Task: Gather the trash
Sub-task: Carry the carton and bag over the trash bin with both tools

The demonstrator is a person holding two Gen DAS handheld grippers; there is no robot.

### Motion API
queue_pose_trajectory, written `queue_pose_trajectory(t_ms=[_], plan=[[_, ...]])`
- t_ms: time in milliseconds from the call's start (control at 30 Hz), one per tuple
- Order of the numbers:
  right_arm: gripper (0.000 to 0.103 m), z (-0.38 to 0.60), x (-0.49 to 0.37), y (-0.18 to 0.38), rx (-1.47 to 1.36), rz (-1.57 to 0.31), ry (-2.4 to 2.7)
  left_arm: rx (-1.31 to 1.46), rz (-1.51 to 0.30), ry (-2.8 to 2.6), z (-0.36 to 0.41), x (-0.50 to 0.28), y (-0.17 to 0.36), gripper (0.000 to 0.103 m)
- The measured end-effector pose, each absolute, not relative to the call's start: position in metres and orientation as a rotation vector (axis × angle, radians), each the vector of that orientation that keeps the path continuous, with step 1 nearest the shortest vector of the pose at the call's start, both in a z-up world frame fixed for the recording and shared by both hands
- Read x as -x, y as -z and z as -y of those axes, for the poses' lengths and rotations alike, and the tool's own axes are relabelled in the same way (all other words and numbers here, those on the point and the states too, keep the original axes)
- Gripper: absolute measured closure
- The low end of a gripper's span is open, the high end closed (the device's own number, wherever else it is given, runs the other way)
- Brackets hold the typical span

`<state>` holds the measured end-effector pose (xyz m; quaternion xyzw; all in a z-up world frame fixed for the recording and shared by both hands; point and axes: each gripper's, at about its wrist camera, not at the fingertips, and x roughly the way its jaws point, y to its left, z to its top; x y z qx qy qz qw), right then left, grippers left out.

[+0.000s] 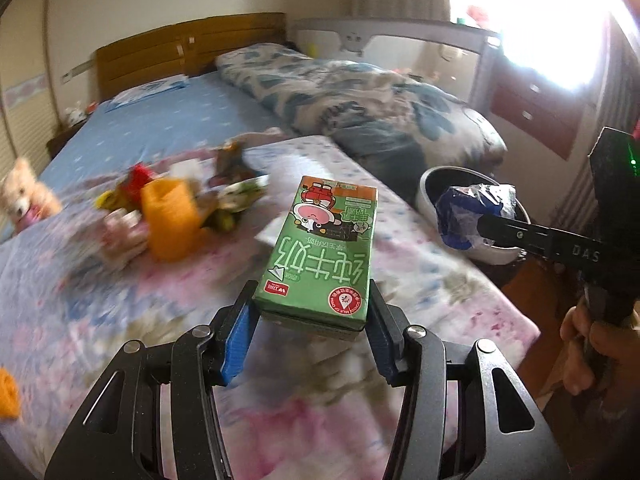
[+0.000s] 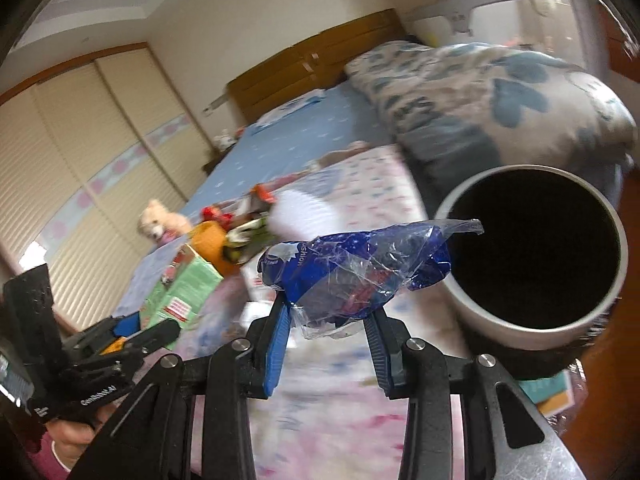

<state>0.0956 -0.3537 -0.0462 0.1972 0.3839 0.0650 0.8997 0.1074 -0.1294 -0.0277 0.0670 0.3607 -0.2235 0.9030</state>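
My left gripper [image 1: 312, 312] is shut on a green milk carton [image 1: 320, 252] and holds it above the floral blanket; the carton also shows in the right wrist view [image 2: 180, 284]. My right gripper [image 2: 328, 312] is shut on a crumpled blue and clear plastic wrapper [image 2: 356, 268], just left of the white trash bin [image 2: 532, 328] with its dark opening. In the left wrist view the wrapper [image 1: 468, 212] hangs at the bin's rim [image 1: 428, 184]. A pile of trash [image 1: 176, 208] with an orange item lies on the blanket to the left.
A pink floral blanket [image 1: 120, 300] covers the near bed end. A rolled quilt [image 1: 360, 100] lies at the back right. A plush toy [image 1: 24, 196] sits at the left. A wooden headboard [image 1: 192, 48] and a red-drawer dresser [image 1: 532, 112] stand behind.
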Motion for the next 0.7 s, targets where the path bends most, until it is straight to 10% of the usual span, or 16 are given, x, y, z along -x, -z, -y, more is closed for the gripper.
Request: queue_pose_trajectory(t_ms=[700], plan=[[0.065,0.479,-0.080,0.060,-0.417,-0.887,0.093,-0.279,-0.819,0.671,0.286,-0.139,0.039,0.053]])
